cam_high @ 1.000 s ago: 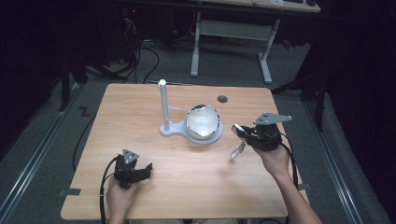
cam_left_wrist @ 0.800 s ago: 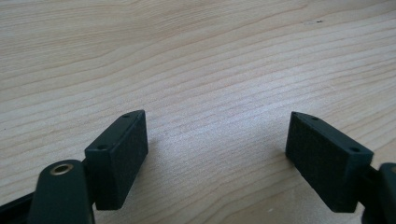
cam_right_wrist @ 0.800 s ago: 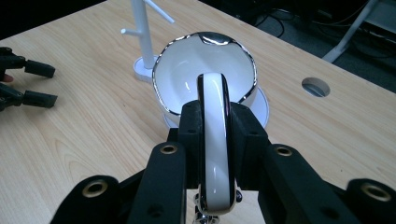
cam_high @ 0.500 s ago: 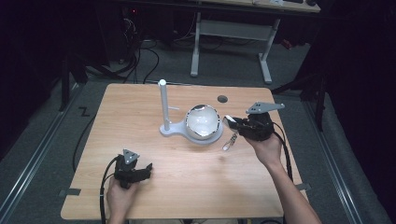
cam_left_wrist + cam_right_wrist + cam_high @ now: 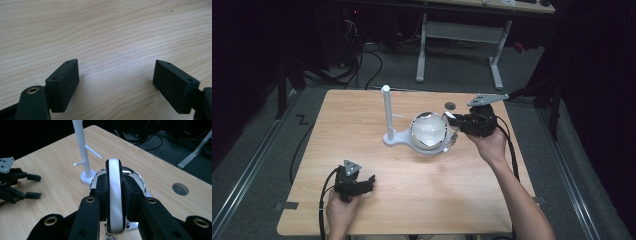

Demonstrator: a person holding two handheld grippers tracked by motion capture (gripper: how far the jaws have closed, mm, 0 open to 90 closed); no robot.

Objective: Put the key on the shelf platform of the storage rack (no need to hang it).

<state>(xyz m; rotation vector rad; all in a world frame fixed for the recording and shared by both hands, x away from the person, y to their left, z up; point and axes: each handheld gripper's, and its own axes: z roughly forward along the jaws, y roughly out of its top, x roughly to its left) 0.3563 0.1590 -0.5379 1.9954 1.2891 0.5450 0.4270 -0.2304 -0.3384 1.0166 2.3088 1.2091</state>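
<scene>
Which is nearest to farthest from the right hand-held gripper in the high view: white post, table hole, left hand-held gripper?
From the right hand-held gripper:
1. Table hole, just behind it, toward the table's far edge.
2. White post, to its left, past the shiny bowl.
3. Left hand-held gripper, at the near left of the table.

Black left hand-held gripper (image 5: 371,181), black right hand-held gripper (image 5: 448,120), grey triangular top plates, brass rivets, black trailing cables
</scene>
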